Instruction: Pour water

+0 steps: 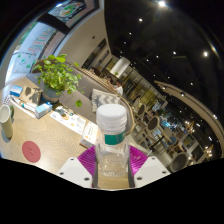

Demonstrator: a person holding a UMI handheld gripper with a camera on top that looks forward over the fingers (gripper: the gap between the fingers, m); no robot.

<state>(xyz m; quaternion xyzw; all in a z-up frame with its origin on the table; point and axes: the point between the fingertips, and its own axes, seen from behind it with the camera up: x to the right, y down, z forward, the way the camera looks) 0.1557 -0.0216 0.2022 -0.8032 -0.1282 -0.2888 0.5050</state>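
Note:
A clear plastic water bottle (112,150) with a white-and-green cap (112,118) stands upright between my fingers. My gripper (112,160) is shut on the bottle: both magenta pads (88,159) press against its sides. The whole view is tilted, and the bottle appears lifted above the wooden table (55,138). Its lower body is hidden behind the fingers. A grey cup (6,120) stands on the table off to the left, beyond the fingers.
A potted green plant (57,77) stands at the back of the table. A pink round disc (32,151) lies on the wood left of the fingers. White papers and boxes (80,118) lie behind the bottle. Chairs and desks (160,125) fill the room to the right.

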